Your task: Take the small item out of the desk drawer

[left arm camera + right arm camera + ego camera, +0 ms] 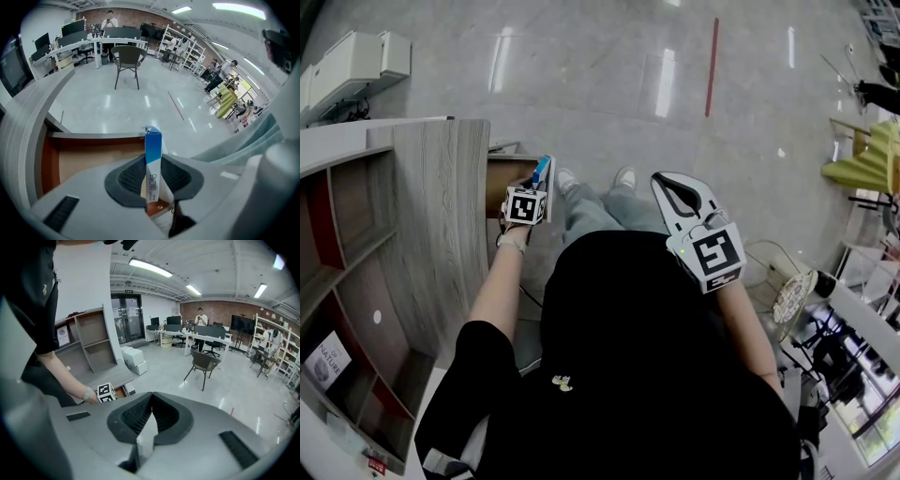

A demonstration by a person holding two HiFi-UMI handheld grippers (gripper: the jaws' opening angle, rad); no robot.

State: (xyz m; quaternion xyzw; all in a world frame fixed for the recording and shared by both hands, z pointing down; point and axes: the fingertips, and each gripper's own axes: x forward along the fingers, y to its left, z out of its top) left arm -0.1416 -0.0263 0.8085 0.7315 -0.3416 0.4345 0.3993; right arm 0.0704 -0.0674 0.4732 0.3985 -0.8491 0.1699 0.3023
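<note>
Drawer [89, 161] open; box [153, 143] — in left tongs [153, 164].

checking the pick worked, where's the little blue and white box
Left gripper view: the blue and white box is clamped upright in the left tongs, at the open drawer.

Desk [441, 216]: grey wood grain, matt; floor [609, 66]: glossy, smooth; small box [153, 154]: smooth cardboard; drawer [93, 159] inside: brown wood.
</note>
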